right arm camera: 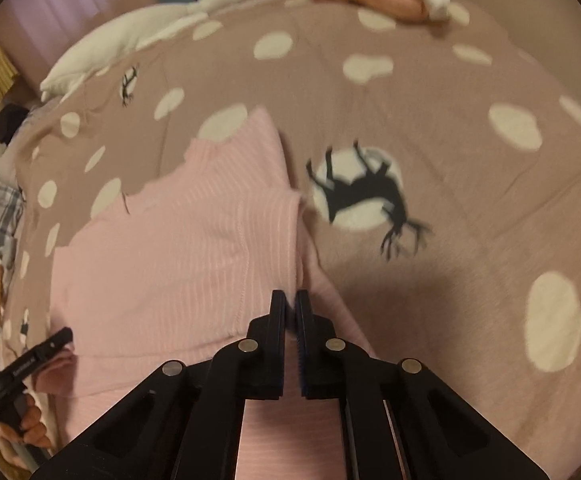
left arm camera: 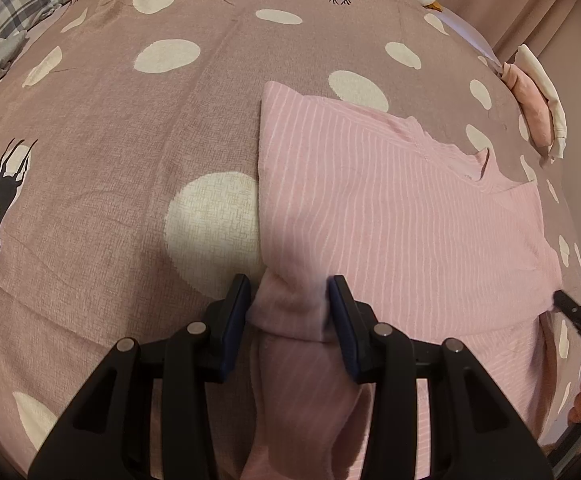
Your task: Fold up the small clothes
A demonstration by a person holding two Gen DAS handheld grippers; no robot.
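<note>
- Left gripper [left arm camera: 288,296] is clamped on a bunched fold of the pink striped garment [left arm camera: 390,208], jaws part-way apart with the thick wad of cloth pressed between the pads.
- Below that grip the fabric hangs down in a roll between the black arms of the tool.
- Right gripper [right arm camera: 290,300] has its jaws drawn tight together, only a sliver showing between the pads, right at the garment's near-right edge; whether any cloth is pinched there, I cannot tell.
- Right wrist view is smeared with blur, the deer print [right arm camera: 366,196] streaky.
- The garment itself lies spread on the bedspread [left arm camera: 130,160], a mauve cover with cream spots and black deer silhouettes; its neckline points toward the far side, and one part is folded over the body with a stitched hem showing.
- In the right wrist view a hand [right arm camera: 30,420] shows at the lower left, gripping the left tool's handle.
- Farther out, a stack of folded clothes [left arm camera: 538,108], pink and cream, sits near the bed's edge.
- A white goose plush [right arm camera: 138,36] lies along the far edge, orange beak out.
- Plaid fabric [left arm camera: 22,8] sits at the far left corner.
</note>
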